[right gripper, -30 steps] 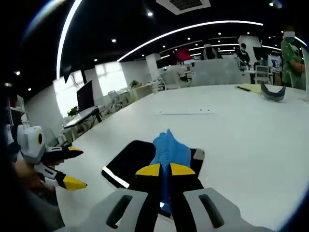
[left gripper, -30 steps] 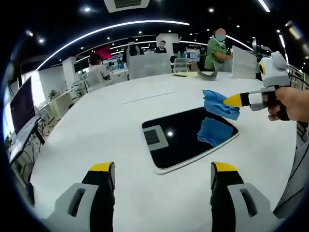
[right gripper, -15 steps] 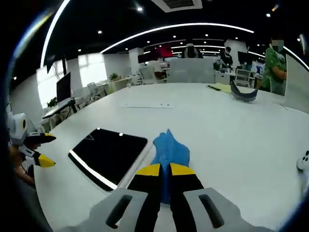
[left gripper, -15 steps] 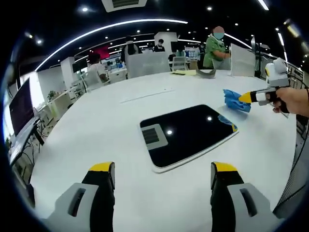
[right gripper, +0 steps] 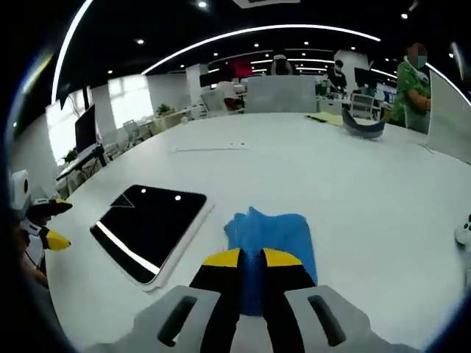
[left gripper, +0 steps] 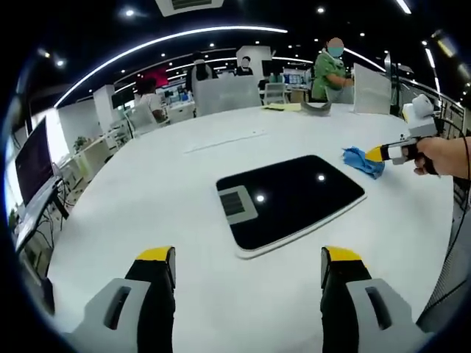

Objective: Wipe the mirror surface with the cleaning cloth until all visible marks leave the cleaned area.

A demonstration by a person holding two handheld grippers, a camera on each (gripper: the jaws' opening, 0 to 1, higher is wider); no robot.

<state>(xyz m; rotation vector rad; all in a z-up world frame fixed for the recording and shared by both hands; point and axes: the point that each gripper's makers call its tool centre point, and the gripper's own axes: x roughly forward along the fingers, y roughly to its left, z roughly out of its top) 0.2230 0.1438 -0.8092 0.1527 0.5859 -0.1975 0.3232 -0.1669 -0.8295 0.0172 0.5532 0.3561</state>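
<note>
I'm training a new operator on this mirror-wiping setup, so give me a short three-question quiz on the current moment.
1. True or false: the blue cloth lies on the mirror.
2. Multiple choice: the right hand-held gripper is (A) open, (B) shut on the cloth, (C) shut on nothing.
3. Fill in: in the left gripper view, the left hand-held gripper has its jaws ____ and holds nothing.

Key
1. False: it rests on the white table beside the mirror's edge.
2. B.
3. Open, standing wide apart short of the mirror.
</note>
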